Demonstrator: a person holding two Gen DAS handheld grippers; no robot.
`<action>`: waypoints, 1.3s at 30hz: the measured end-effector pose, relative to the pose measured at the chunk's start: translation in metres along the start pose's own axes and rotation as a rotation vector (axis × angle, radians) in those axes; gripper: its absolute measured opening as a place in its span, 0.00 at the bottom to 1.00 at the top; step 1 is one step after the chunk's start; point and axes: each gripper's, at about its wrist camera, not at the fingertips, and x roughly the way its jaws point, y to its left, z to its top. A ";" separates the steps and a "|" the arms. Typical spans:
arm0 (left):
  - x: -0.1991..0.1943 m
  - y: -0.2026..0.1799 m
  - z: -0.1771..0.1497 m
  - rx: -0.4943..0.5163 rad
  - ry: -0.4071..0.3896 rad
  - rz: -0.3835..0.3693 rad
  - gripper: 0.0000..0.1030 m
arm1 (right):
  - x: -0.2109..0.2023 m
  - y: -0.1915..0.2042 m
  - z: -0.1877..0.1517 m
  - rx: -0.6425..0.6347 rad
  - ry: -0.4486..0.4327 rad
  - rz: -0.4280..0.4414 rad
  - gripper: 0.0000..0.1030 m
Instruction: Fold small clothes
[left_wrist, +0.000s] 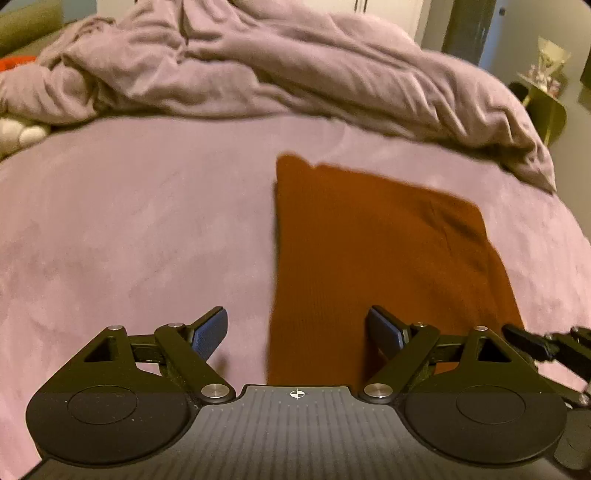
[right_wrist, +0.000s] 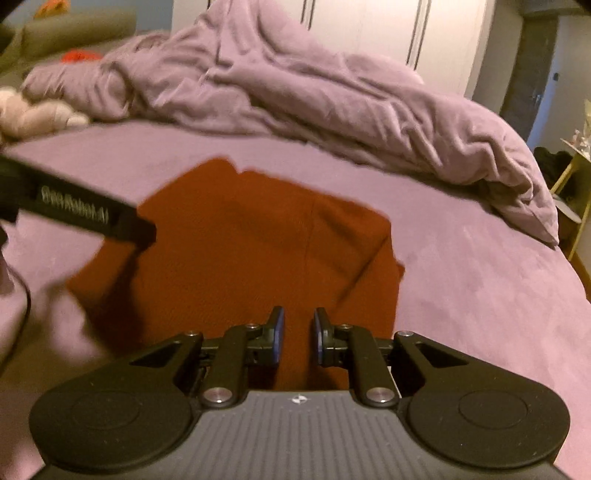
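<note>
A rust-brown garment (left_wrist: 369, 251) lies folded flat on the purple bed sheet (left_wrist: 129, 240). My left gripper (left_wrist: 295, 332) is open wide, with the garment's near left edge between its fingers, holding nothing. In the right wrist view the same garment (right_wrist: 240, 251) lies ahead. My right gripper (right_wrist: 298, 328) hovers over its near edge, its blue-padded fingers (right_wrist: 279, 325) a narrow gap apart with nothing between them. The left gripper's finger (right_wrist: 92, 218) reaches in from the left over the garment.
A crumpled purple duvet (left_wrist: 295, 66) is heaped across the far side of the bed. A pale plush toy (right_wrist: 33, 114) lies at the far left. A gold side table (left_wrist: 546, 107) stands beyond the bed's right edge. Flat purple sheet (right_wrist: 480, 277) surrounds the garment.
</note>
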 end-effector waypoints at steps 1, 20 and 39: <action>0.001 -0.002 -0.002 0.005 0.009 0.004 0.85 | 0.003 0.001 -0.005 -0.022 0.019 -0.025 0.14; -0.017 0.003 -0.055 -0.007 0.177 0.089 0.97 | -0.023 -0.009 -0.019 0.099 0.177 -0.055 0.46; -0.105 -0.028 -0.100 0.200 0.229 0.229 1.00 | -0.122 0.024 -0.070 0.224 0.323 0.057 0.96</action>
